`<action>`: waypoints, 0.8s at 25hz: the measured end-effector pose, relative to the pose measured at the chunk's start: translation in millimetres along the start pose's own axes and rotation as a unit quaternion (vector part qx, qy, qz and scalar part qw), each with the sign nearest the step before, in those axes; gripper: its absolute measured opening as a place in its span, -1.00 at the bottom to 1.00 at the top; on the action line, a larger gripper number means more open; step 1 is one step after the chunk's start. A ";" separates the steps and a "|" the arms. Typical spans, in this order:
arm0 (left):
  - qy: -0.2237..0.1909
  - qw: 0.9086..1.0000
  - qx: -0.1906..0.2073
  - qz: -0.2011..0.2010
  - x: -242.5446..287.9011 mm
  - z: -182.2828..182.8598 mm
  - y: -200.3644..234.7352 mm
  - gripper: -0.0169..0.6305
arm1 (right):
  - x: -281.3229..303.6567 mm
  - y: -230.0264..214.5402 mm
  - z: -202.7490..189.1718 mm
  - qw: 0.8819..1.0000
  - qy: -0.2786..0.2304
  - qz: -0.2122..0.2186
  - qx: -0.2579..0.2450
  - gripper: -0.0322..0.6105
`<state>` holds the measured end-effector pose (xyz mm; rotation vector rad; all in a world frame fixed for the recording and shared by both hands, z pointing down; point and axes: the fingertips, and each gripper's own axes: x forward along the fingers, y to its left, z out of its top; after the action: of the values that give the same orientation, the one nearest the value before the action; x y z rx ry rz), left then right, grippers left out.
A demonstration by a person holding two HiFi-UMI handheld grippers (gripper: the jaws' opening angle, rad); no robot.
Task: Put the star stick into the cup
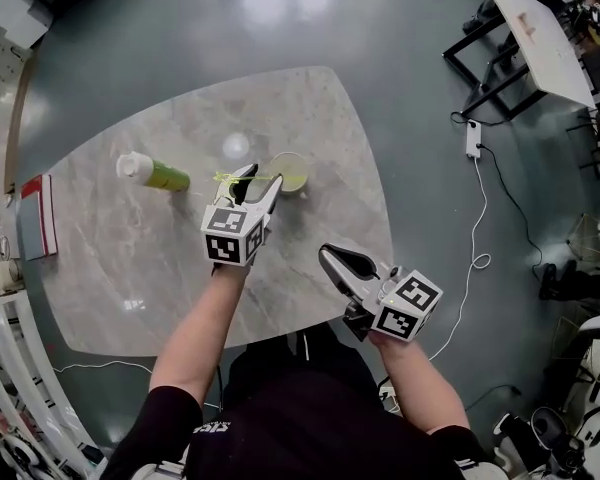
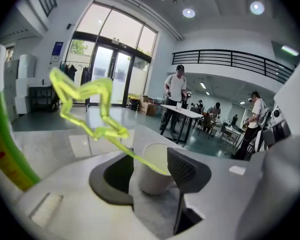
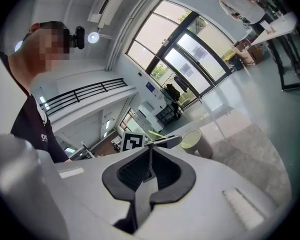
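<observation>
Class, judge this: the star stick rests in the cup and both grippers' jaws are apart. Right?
No: the right gripper has its jaws together, as the right gripper view shows; only the left gripper has them apart. The star stick is in the cup.

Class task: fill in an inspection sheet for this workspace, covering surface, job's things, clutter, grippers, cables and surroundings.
Surface: grey marbled table.
Job's things: cup upright; star stick leaning, lower end in the cup.
Clutter: green bottle lying on its side; red-and-white flat item by the table's left edge.
Grippers: left gripper open, jaws either side of the stick; right gripper shut, empty.
Cables: white cable on the floor.
Surroundings: white table at upper right.
</observation>
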<state>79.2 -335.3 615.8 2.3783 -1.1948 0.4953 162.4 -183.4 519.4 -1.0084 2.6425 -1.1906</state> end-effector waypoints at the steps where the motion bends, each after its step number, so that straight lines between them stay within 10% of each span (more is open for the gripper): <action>1: -0.002 1.000 -0.008 0.005 -4.5 -2.2 1.0 -0.29 | 0.9 1.7 1.0 1.000 0.003 0.004 -0.002 -0.80; 20: -0.061 0.997 -0.017 -0.035 -141.7 34.2 -73.1 -0.93 | -10.2 75.5 58.6 0.995 -0.021 0.068 -0.071 -0.81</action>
<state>63.0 -220.1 501.5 2.4414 -1.1569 0.3098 148.4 -178.6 424.5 -0.8450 2.7441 -0.9555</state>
